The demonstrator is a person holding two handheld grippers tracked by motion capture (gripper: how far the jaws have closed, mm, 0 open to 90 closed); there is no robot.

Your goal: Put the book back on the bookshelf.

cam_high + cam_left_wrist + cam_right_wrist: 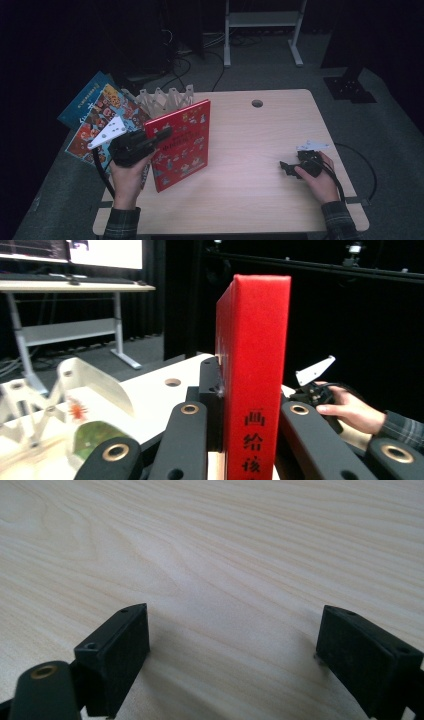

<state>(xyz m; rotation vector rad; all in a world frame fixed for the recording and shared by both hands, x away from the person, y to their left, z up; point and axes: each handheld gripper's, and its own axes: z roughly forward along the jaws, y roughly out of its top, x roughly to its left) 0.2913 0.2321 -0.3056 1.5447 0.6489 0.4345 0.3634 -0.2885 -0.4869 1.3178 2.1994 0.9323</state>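
A red hardcover picture book (182, 145) stands upright at the left middle of the wooden table (260, 195), its cover facing right. My left gripper (161, 136) is shut on its spine edge. In the left gripper view the red spine (255, 340) rises between the two black jaws of my left gripper (250, 405), which press on both sides. At the table's right, my right gripper (286, 167) rests low on the bare wood. In the right gripper view my right gripper (235, 630) stands open, jaws wide apart with nothing between them.
A pale wooden zigzag book rack (165, 100) stands at the table's back left. A colourful picture book (100, 120) and a blue book (87, 97) lean out beyond the left edge. A cable hole (257, 103) sits near the far edge. White frame legs (262, 30) stand on the floor behind.
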